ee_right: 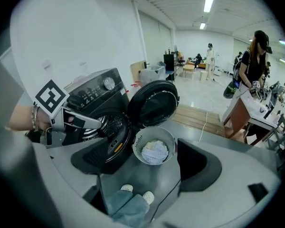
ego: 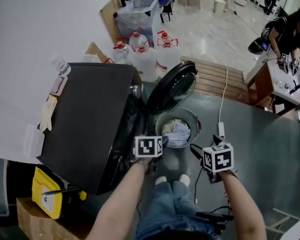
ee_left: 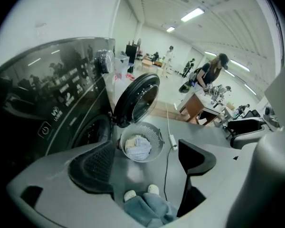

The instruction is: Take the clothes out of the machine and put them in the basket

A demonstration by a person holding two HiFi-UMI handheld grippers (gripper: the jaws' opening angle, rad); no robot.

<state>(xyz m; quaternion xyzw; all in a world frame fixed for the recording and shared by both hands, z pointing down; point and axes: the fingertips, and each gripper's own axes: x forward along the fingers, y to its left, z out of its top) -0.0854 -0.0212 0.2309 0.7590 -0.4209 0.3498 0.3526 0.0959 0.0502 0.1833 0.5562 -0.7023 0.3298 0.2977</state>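
1. Head view: the black washing machine stands at the left with its front facing right toward the basket, and its round door is swung wide open.
2. The grey basket sits upright on the floor just beside the door, mouth up.
3. The clothes lie bunched inside it — a pale heap with no clear long axis.
4. The left gripper and right gripper hang above the basket, pointing down, jaws apart — neither is gripping anything.
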